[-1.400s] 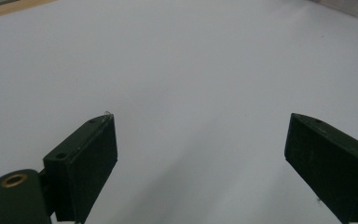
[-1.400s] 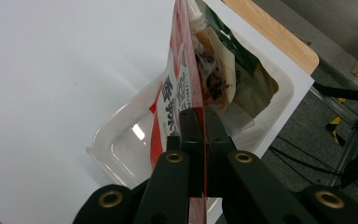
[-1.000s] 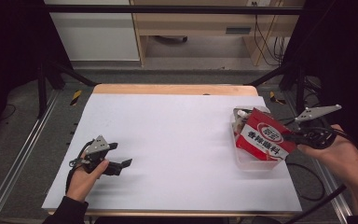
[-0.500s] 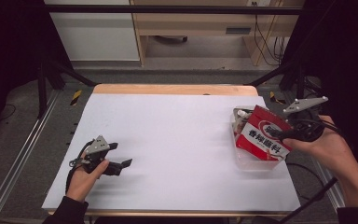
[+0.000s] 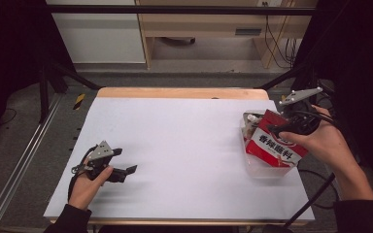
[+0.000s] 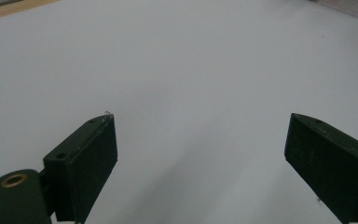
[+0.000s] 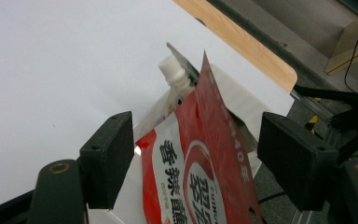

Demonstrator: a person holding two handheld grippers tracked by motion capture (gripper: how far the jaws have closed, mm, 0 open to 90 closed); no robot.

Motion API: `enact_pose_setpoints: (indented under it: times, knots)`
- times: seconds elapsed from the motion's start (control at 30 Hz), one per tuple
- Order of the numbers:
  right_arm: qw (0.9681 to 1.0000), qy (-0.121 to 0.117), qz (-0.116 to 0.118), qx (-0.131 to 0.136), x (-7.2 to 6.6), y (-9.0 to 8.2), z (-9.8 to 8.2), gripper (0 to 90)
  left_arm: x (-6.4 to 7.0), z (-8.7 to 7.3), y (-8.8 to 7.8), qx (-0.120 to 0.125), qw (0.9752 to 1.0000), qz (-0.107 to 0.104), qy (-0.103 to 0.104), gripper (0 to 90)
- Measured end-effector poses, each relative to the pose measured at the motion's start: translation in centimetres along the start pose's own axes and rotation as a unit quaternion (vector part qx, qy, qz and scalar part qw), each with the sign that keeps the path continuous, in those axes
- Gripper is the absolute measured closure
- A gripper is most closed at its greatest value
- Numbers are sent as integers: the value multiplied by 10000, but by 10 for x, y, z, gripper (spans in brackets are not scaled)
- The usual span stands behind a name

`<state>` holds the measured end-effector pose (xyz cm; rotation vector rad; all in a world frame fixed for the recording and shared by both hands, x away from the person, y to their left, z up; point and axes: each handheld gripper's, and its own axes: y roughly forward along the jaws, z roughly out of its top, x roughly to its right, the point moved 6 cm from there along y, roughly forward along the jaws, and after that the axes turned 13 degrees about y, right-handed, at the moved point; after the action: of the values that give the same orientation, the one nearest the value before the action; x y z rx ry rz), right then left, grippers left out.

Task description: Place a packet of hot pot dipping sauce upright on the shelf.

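Red sauce pouch [image 5: 275,145] stands tilted in a clear plastic container [image 5: 267,167] near the right edge of the bench [image 5: 184,145], about halfway along that edge, with a white-capped spouted pouch [image 5: 250,118] tucked behind it at the container's far end. My right hand [image 5: 320,143] comes in from the bottom right corner, forearm angled up toward the container, wrist level, thumb lying along the body of my right gripper [image 5: 284,127], which hovers just over the red pouch's top edge. Its jaws have just been opening and now stand wide apart; in the right gripper view the pouch [image 7: 200,177] rises between them with a gap at each pad, so nothing is gripped. On the pouch's white label I can read large black Chinese characters, 香辣 at the start, the rest cut off, and a round red-and-white emblem whose small lettering is too blurred to make out. My left hand [image 5: 90,182] rests near the front left corner of the bench, palm down, holding my left gripper [image 5: 126,171] low and pointing right across the white surface, its jaws spread wide over bare bench [image 6: 191,70].
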<state>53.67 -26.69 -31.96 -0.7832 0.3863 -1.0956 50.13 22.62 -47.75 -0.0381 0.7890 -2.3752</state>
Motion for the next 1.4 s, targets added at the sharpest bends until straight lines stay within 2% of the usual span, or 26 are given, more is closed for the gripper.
enact_pose_setpoints:
  times: [0.27, 0.57, 0.7, 0.87, 1.03, 1.23, 1.4]
  knots:
    - [9996, 164, -135, 207, -13, -2, 26, 211, 0, 0, 0, 11, 10000, -1, -2, 94]
    - [9976, 53, -485, 490, -36, -8, 54, 190, -1, 0, -1, 25, 10000, 9, -10, 94]
    - [9954, 57, -603, 741, -52, -11, 68, 188, -1, 0, -1, 16, 10000, 4, -6, 94]
    - [9935, 51, -517, 1011, -76, -9, 83, 186, -1, 0, -2, 21, 10000, 9, -1, 94]
    - [9918, 109, -318, 1235, -101, -4, 92, 175, -2, 0, -2, 21, 10000, 6, -17, 94]
    - [9903, 99, -16, 1388, -134, 14, 93, 167, -2, 0, -2, 13, 10000, 18, -3, 94]
    - [9901, 123, 192, 1386, -157, 31, 85, 161, -2, -1, -2, -5, 10000, 30, 1, 93]
